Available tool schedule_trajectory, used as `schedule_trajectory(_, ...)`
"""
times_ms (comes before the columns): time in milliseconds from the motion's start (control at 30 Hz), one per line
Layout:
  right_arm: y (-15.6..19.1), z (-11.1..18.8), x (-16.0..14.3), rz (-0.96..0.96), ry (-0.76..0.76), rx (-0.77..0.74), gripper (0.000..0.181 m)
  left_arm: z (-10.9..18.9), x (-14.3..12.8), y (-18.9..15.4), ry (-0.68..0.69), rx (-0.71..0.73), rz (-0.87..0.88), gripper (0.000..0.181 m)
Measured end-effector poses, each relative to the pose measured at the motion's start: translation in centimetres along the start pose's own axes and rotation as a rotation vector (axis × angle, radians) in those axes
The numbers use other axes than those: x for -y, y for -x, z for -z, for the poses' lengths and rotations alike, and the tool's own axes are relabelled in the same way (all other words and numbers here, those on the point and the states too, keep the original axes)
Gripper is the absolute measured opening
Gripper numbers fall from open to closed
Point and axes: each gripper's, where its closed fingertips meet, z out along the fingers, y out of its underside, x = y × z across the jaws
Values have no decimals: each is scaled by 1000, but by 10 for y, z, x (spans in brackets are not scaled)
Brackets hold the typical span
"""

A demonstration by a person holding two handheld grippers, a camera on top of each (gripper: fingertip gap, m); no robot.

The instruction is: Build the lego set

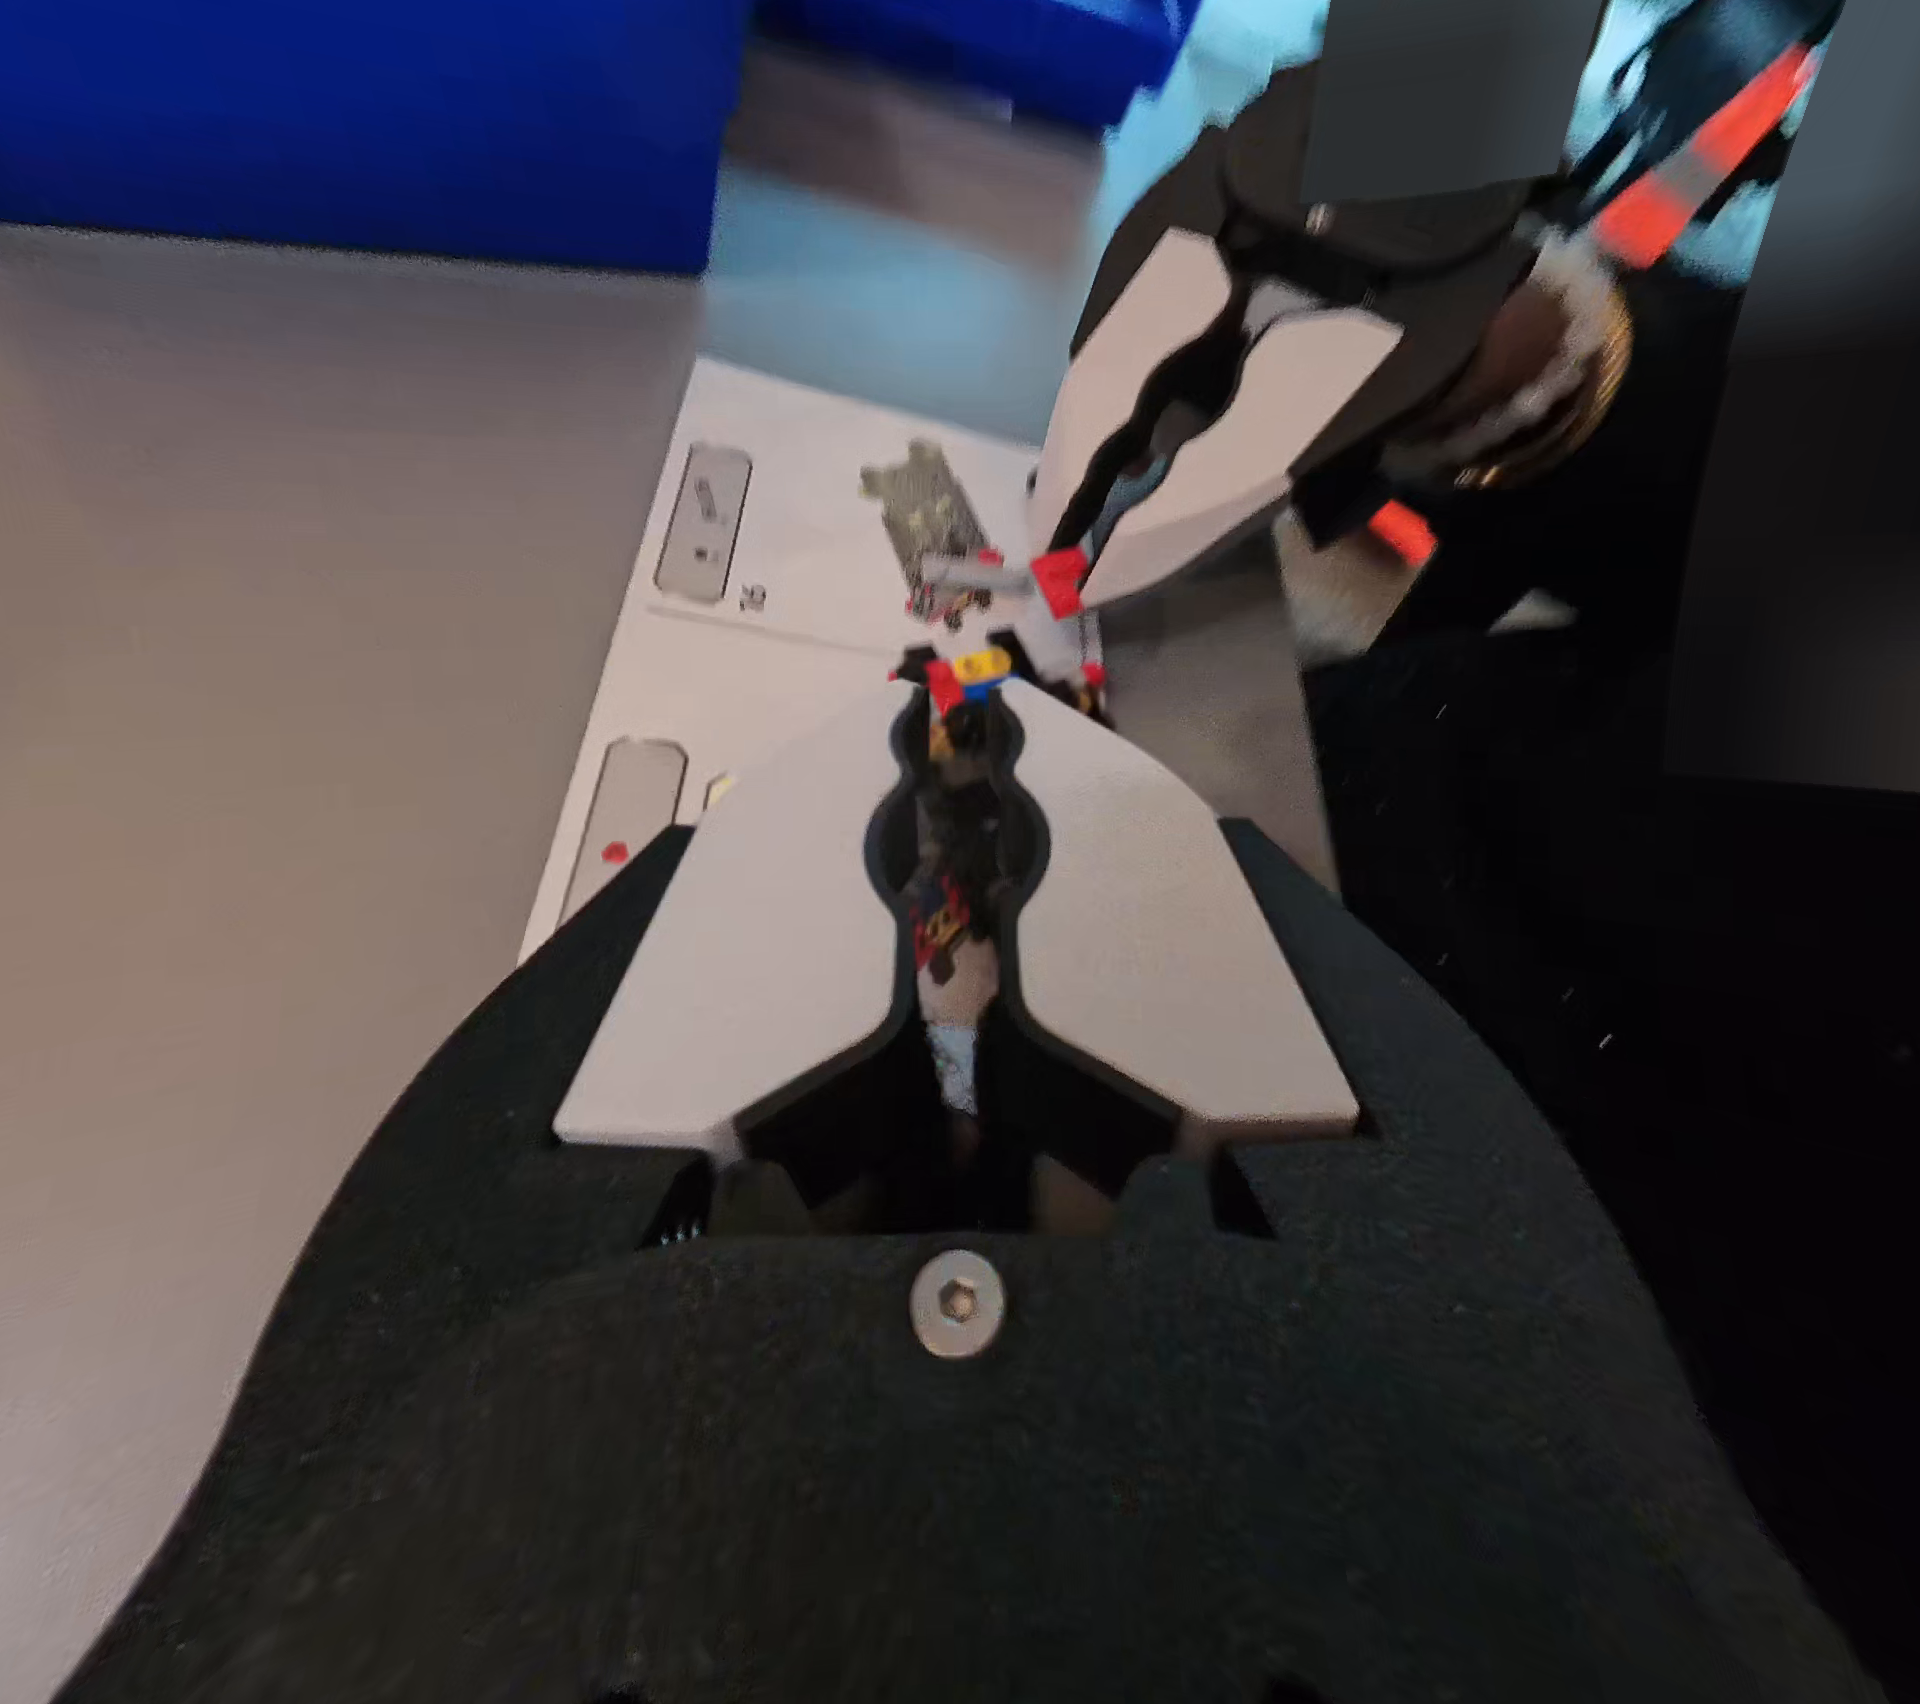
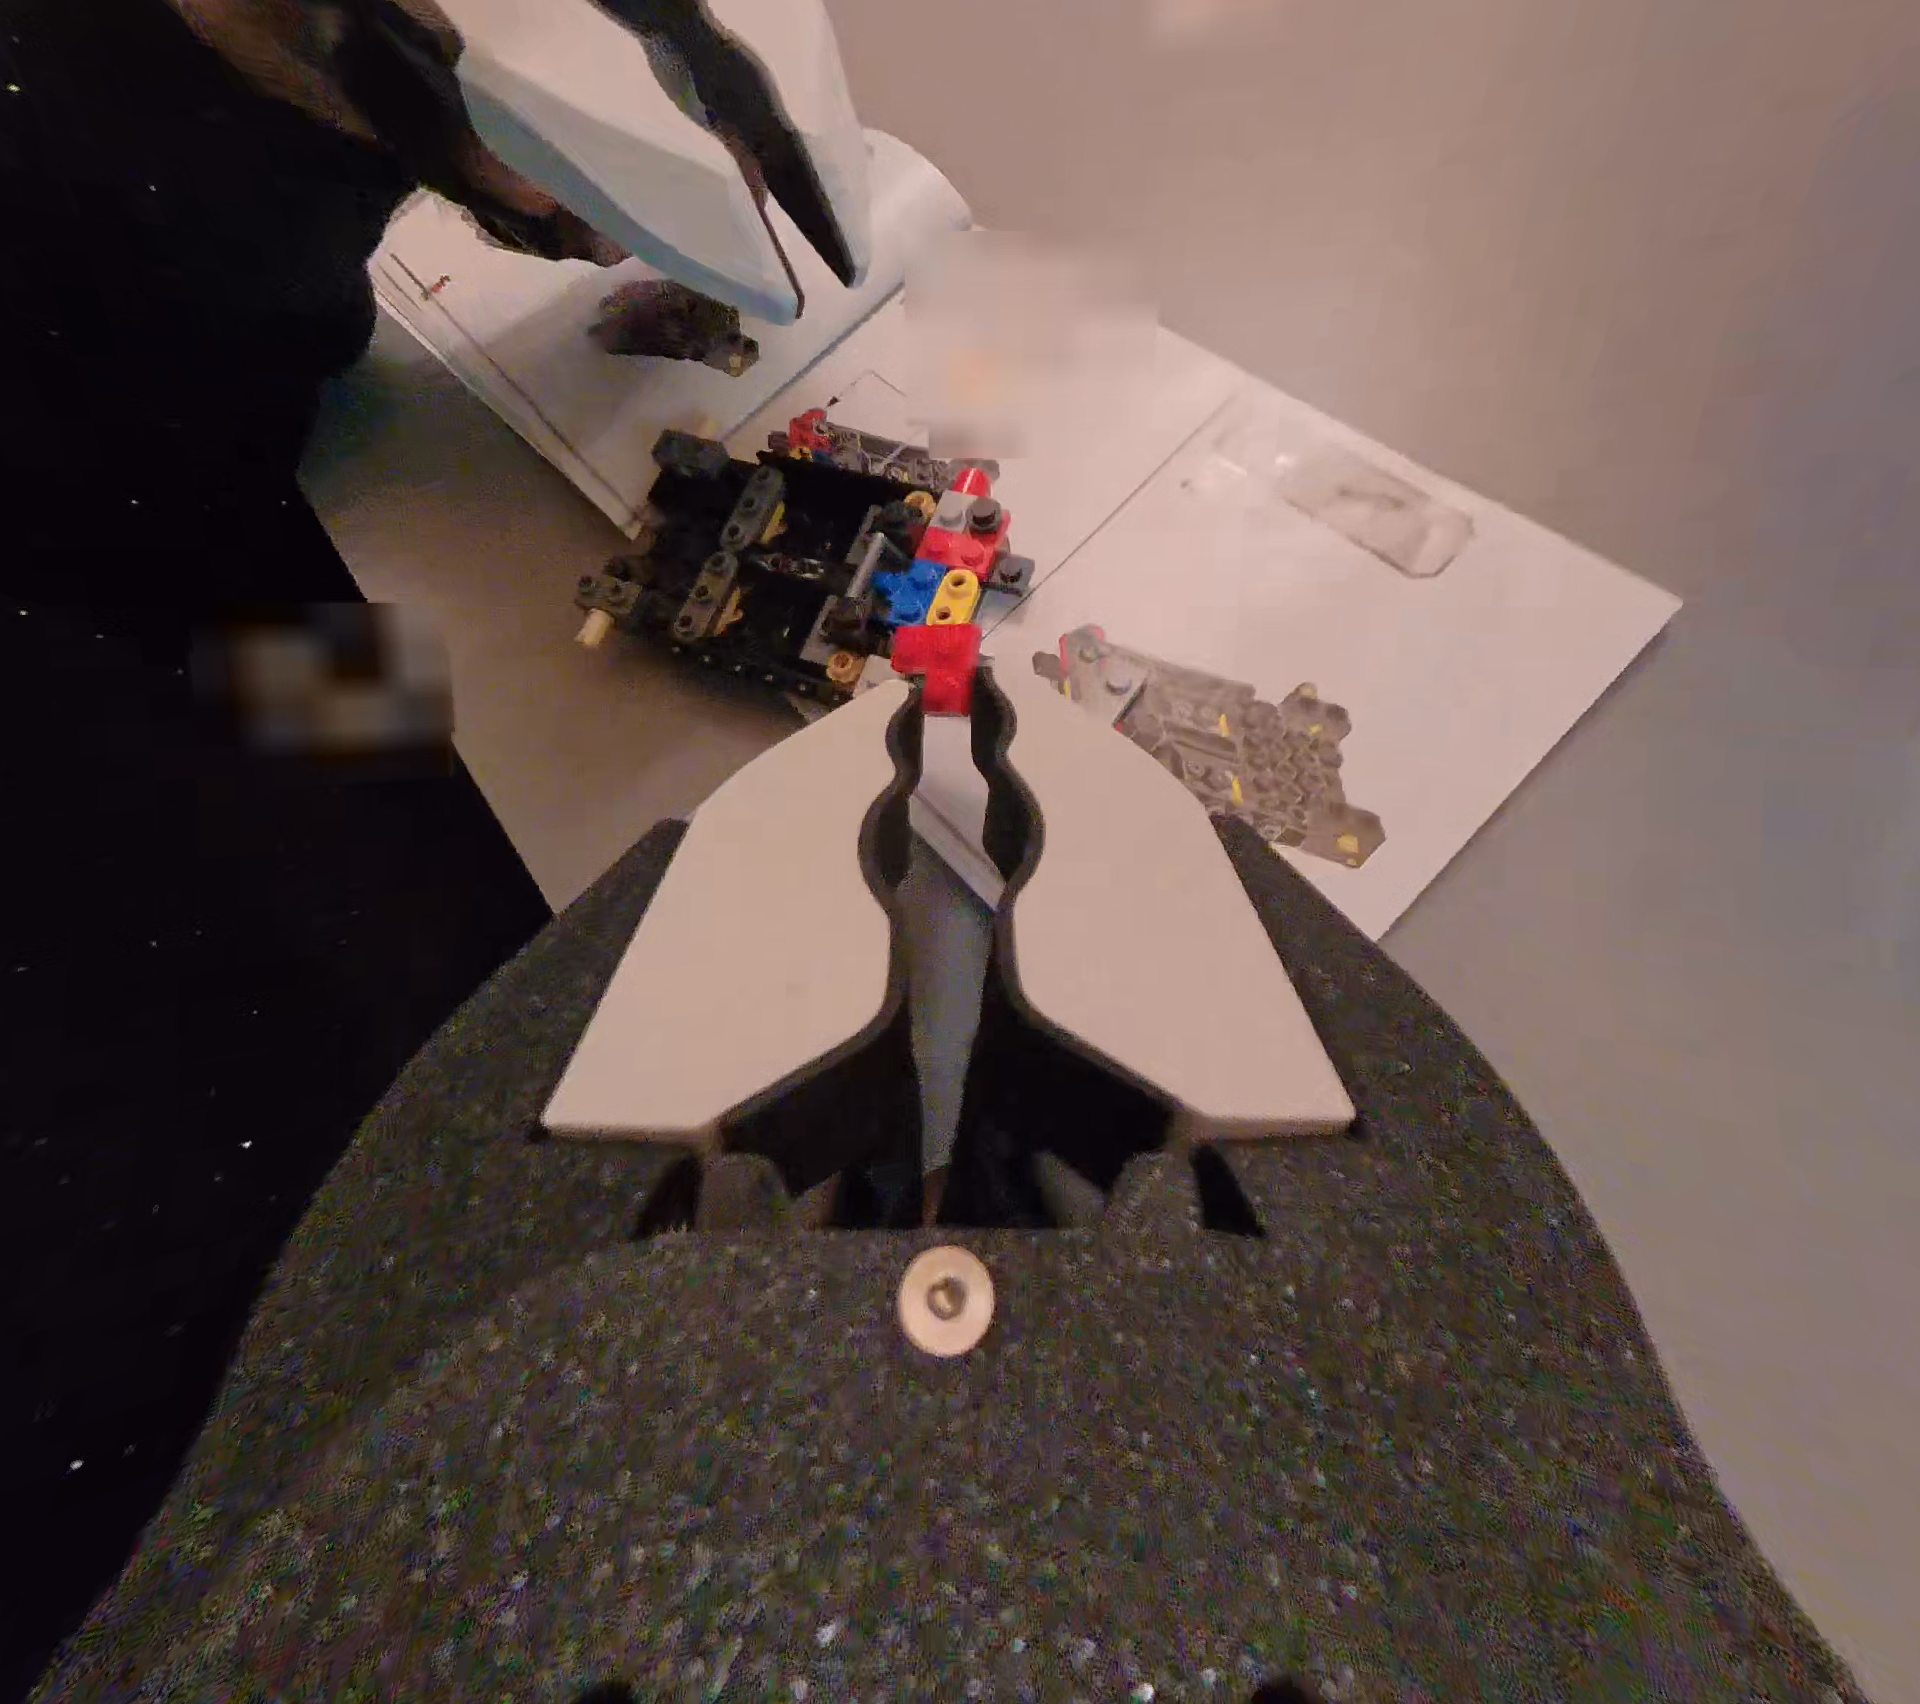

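While the left gripper hides the lego model, the right gripper pinches a red brick.

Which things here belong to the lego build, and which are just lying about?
In the job:
- red brick, pinched in the right gripper
- lego model on the table
- instruction booklet, open under it
- left gripper, shut, above the booklet

Lying about:
- blue bins at the back of the table

Surface: smooth grey tabletop
Resting on it: open white instruction booklet; two blue plastic bins; black brick-built chassis
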Motion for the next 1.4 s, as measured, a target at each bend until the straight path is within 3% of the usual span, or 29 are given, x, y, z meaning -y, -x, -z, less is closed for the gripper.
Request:
schedule_trajectory(100,3,-6,-9,-45,40,-3,9,-10,-12,-8,74,-19,-95,9)
schedule_trajectory(467,5,-13,-6,-133,117,66,9,-30,-17,-17,105,-25,-248,9)
schedule_trajectory(700,7,-12,-5,-135,150,76,9,-43,-10,-7,116,77,-273,3)
schedule_trajectory(1100,7,-12,-7,-149,211,99,11,-54,-18,-10,208,23,-265,3)
schedule_trajectory(1200,13,-9,-8,-143,235,143,23,-54,-18,-10,207,21,-260,3)
schedule_trajectory(1400,14,-6,-8,-85,267,155,26,-54,-19,-9,206,22,-259,3)
